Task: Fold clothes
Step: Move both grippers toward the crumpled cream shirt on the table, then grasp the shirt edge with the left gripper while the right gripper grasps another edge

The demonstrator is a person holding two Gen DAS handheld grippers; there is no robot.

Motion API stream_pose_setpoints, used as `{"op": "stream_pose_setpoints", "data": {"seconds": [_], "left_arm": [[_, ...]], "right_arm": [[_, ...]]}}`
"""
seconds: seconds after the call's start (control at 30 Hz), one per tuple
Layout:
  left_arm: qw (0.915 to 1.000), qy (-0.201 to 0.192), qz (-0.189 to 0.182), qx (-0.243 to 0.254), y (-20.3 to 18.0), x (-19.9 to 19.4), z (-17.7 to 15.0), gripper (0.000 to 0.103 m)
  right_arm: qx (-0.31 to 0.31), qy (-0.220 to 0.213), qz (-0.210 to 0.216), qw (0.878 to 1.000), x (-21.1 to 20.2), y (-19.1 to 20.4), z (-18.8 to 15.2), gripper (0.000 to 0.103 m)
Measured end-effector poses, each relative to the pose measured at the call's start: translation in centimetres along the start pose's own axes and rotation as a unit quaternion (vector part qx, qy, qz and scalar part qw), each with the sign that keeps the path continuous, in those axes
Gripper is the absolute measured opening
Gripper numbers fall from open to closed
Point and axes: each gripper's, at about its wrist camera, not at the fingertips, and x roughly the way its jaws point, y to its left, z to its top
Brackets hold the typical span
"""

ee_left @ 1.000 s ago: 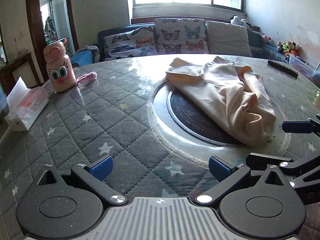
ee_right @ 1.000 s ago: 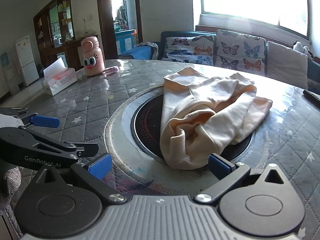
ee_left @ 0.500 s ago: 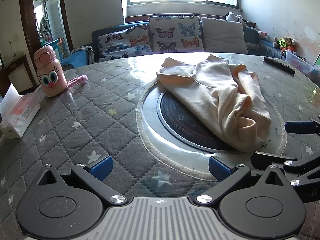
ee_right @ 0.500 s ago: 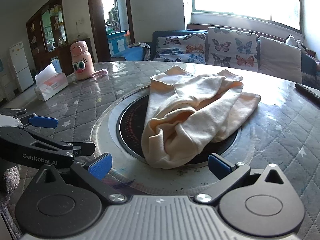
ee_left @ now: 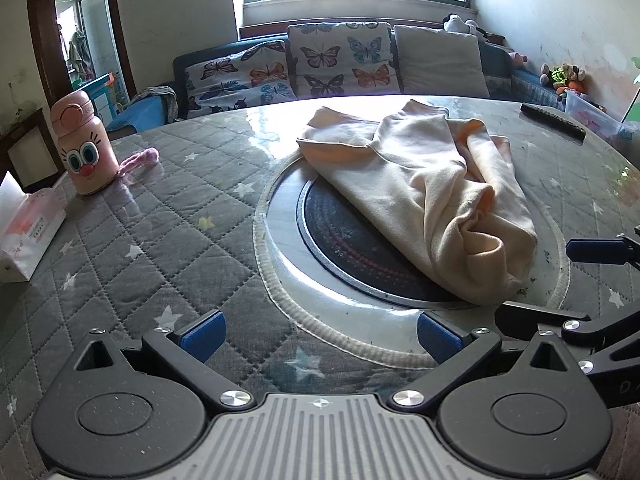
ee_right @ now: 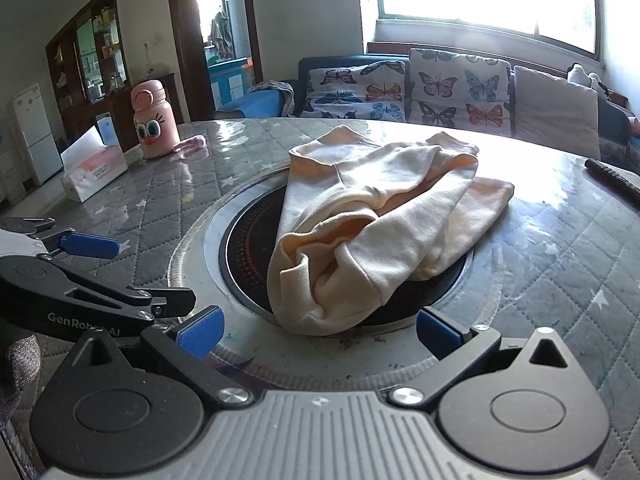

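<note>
Cream-yellow cloth, a crumpled garment, lies in a loose heap right of centre in the left wrist view, partly over the dark round inset sunk in the middle of the quilted grey table. In the right wrist view the same garment fills the middle of the frame, its bunched end nearest the camera.

At the bottom of each frame the camera's own gripper shows wide-spread blue pads and grips nothing: the left gripper over bare quilt and the inset's rim, the right gripper just short of the garment's near end.

Only the right wrist view shows a white fridge at far left. Only the left wrist view shows soft toys at upper right (small and blurred). Both catch the pink bottle, the tissue box, and a dark remote on the table's right side.
</note>
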Motion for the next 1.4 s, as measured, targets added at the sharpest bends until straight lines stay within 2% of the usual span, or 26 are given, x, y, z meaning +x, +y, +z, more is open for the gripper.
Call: {"op": "stream_pose_setpoints", "data": {"seconds": [0.37, 0.53, 0.6, 0.77, 0.93, 1.1, 1.2, 1.33, 1.4], "left_arm": [[0.9996, -0.023, 0.002, 0.016, -0.3, 0.2, 2.5, 0.103], [0.9987, -0.040, -0.004, 0.030, -1.1, 0.4, 4.5, 0.102], [0.9983, -0.044, -0.012, 0.036, -1.5, 0.7, 5.4, 0.100], [0.9963, -0.050, -0.035, 0.061, -3.2, 2.1, 7.5, 0.087], [0.9936, -0.049, -0.058, 0.084, -5.1, 4.2, 9.4, 0.077], [0.9897, -0.039, -0.085, 0.109, -6.7, 6.7, 10.6, 0.073], [0.9876, -0.029, -0.090, 0.125, -7.4, 8.2, 10.8, 0.059], [0.9874, -0.007, -0.110, 0.114, -6.9, 9.7, 10.8, 0.018], [0.9868, -0.013, -0.119, 0.109, -6.5, 9.2, 10.7, 0.012]], "right_arm": [[-0.006, -0.004, -0.004, 1.000, -0.1, -0.8, 1.0, 0.103], [0.015, -0.007, -0.011, 1.000, 0.0, -2.5, 1.8, 0.102], [0.021, -0.008, -0.018, 1.000, 0.2, -3.3, 2.1, 0.101], [0.042, -0.007, -0.032, 0.999, 0.8, -5.3, 2.9, 0.092], [0.059, -0.007, -0.040, 0.997, 1.5, -7.3, 3.5, 0.088], [0.068, -0.009, -0.045, 0.997, 2.3, -8.9, 4.3, 0.084], [0.075, -0.010, -0.047, 0.996, 2.8, -9.7, 4.8, 0.080], [0.087, -0.013, -0.043, 0.995, 3.5, -10.8, 5.6, 0.072], [0.092, -0.014, -0.035, 0.995, 4.1, -11.1, 6.1, 0.071]]}}
